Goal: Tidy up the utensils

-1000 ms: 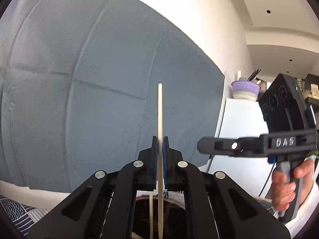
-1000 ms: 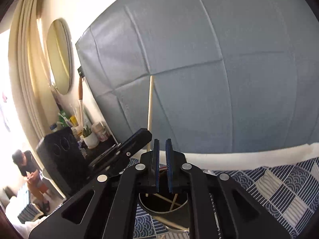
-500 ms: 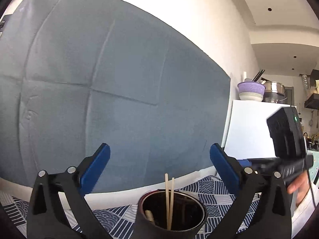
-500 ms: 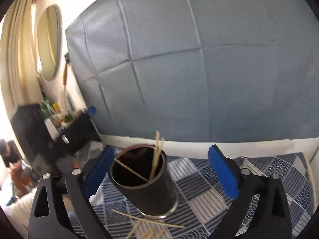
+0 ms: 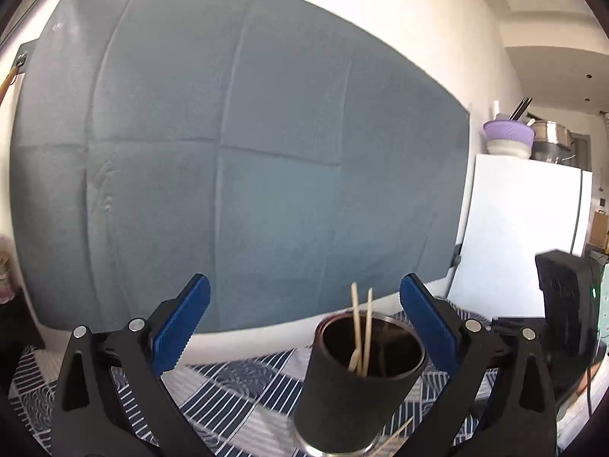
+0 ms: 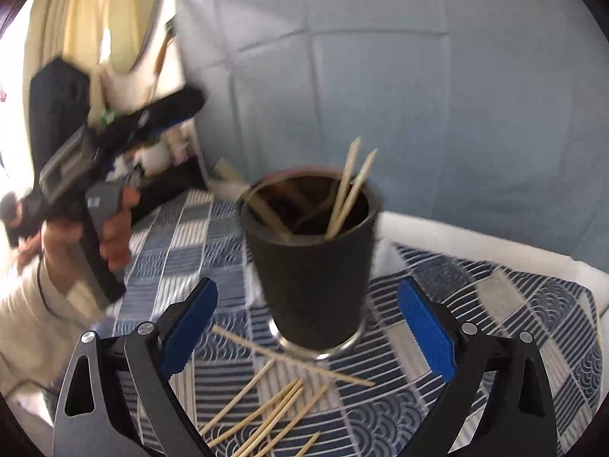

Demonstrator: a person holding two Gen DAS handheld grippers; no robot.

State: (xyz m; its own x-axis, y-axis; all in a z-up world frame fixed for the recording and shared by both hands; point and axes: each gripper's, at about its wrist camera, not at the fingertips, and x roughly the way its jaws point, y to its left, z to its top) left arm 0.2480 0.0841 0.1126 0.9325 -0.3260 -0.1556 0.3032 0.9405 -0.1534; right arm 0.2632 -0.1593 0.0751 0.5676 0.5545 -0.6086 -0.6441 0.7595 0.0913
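Chopsticks (image 6: 348, 190) now down in black cup (image 6: 310, 262); left gripper (image 5: 304, 320) and right gripper (image 6: 306, 323) just sprung wide, fingers (image 6: 426, 327) empty. More sticks (image 6: 266, 407) waiting on table (image 6: 475, 293).

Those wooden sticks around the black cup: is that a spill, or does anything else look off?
Yes: several sticks lie scattered on the patterned cloth in front of the black cup, crossing at odd angles. A few already stand inside it.
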